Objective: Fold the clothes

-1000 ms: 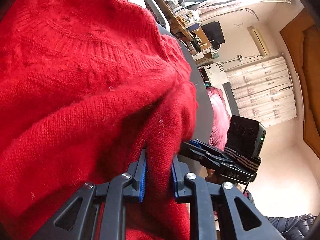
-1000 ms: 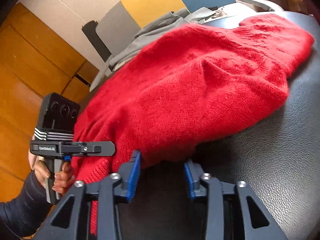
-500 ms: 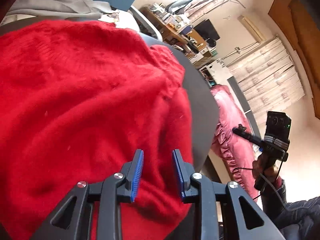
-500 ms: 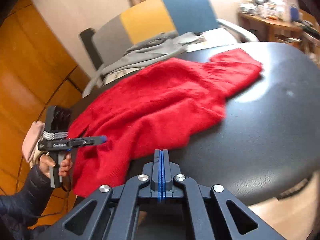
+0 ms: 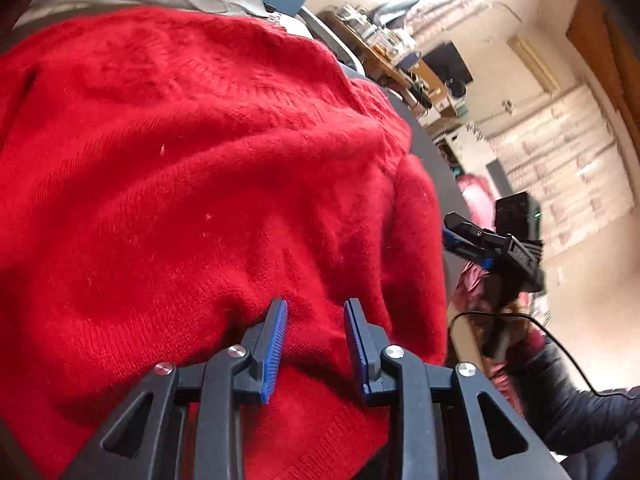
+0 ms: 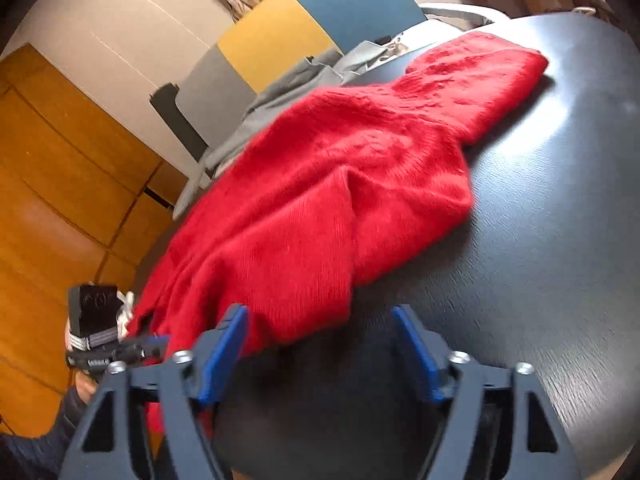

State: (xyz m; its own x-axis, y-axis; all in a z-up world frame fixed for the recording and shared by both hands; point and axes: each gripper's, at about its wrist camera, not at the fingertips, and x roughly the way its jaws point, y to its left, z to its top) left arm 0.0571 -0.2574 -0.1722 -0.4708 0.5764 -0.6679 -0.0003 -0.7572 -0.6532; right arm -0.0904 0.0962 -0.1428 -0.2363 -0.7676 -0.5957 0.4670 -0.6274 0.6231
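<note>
1. Behind our dark round table (image 6: 560, 240) stand a colour-blocked chair (image 6: 280, 36) and orange wooden panels (image 6: 60, 168).
2. We see the red sweater (image 6: 340, 184) spread across the table, with grey clothes (image 6: 288, 92) beyond it.
3. Our left gripper (image 5: 316, 340) hovers parted over the knit, gripping nothing.
4. Our right gripper (image 6: 320, 344) is opening at the sweater's near edge, pads not pressing it.

I am wearing dark padded sleeves (image 5: 576, 412); each black tool (image 5: 316, 344) is showing ribbed blue pads (image 6: 224, 348), silver screws (image 5: 393, 351) and a trailing black cable (image 5: 560, 344).
</note>
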